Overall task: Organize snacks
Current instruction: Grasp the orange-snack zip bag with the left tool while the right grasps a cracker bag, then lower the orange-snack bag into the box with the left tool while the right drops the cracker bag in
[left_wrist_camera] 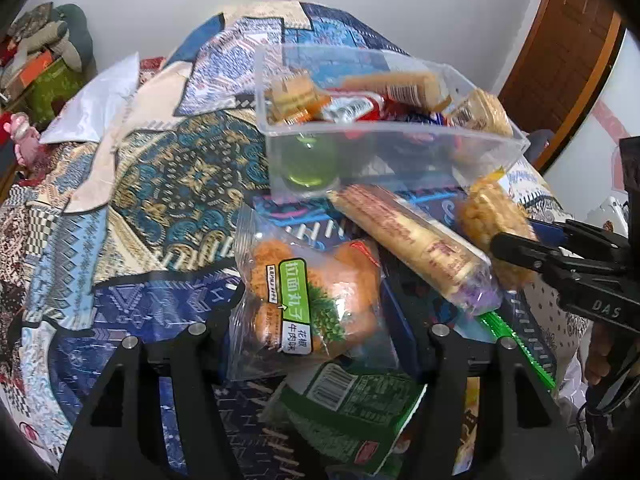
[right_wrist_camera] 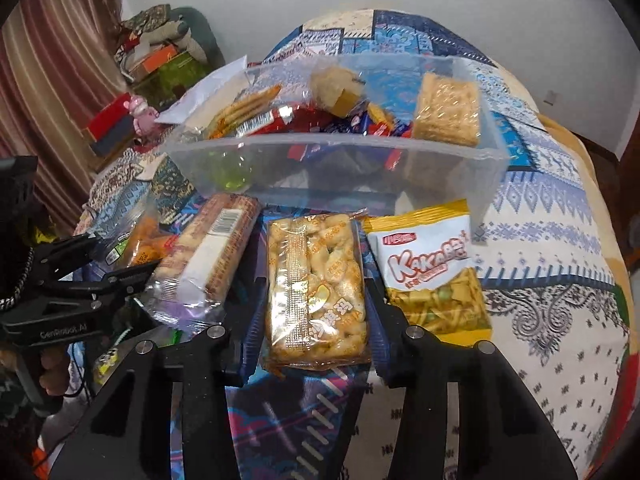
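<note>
A clear plastic bin (left_wrist_camera: pixel 400 148) (right_wrist_camera: pixel 360 160) sits on the patterned bedspread and holds several snack packs. In the left wrist view my left gripper (left_wrist_camera: pixel 316 332) is open around a clear bag of orange snacks with a green label (left_wrist_camera: pixel 308 304); its fingers stand on either side of the bag. A long biscuit roll (left_wrist_camera: pixel 416 248) (right_wrist_camera: pixel 212 256) lies to its right. In the right wrist view my right gripper (right_wrist_camera: pixel 312 340) is closed in against both sides of a rice-cracker pack (right_wrist_camera: pixel 316 288), which lies on the bed. A yellow-white chip bag (right_wrist_camera: pixel 436 272) lies to the right.
A green snack bag (left_wrist_camera: pixel 352 408) lies under the left gripper. Bedspread (left_wrist_camera: pixel 160 184) (right_wrist_camera: pixel 552 240) stretches left and right of the bin. Cluttered boxes and a pink toy (right_wrist_camera: pixel 140 116) sit at the far left. A wooden door (left_wrist_camera: pixel 560 40) is at right.
</note>
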{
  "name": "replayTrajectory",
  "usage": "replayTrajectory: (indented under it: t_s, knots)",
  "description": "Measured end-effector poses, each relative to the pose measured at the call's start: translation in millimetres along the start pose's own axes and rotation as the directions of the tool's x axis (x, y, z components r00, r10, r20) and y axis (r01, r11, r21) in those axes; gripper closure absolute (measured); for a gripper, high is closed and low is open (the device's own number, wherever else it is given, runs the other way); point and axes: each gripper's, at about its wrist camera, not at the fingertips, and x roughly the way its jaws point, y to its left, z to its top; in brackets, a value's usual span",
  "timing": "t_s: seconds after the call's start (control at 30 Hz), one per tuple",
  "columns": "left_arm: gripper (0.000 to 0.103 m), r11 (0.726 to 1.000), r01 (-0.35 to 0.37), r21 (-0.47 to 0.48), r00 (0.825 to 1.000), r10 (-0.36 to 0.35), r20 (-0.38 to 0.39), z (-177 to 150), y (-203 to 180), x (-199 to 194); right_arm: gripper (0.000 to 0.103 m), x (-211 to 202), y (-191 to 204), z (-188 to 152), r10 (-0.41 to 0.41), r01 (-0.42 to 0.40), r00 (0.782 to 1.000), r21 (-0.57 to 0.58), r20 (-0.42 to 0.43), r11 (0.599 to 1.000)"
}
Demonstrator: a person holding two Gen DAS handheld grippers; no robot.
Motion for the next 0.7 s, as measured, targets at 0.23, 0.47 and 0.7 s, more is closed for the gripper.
replayTrajectory:
  t_s: [0.23,0.47,0.7]
  knots:
    - [0.042,1.0,-0.019,-0.01,0.998,0.02,0.061,11,3,-26,0.061,-27,-2,7,-0.002,0.001,0.997,0.015,0.074,1.0]
    - [0.042,1.0,-0.021,0.007,0.989,0.02,0.147,38,-3,-53,0.061,-49,-7,24,-0.013,0.007,0.988,0.033,0.156,0.999]
    - [0.042,0.999,-0.016,0.038,0.978,0.008,0.21,74,-16,-58,0.061,-59,-13,52,-0.039,0.028,0.972,0.048,0.23,0.998]
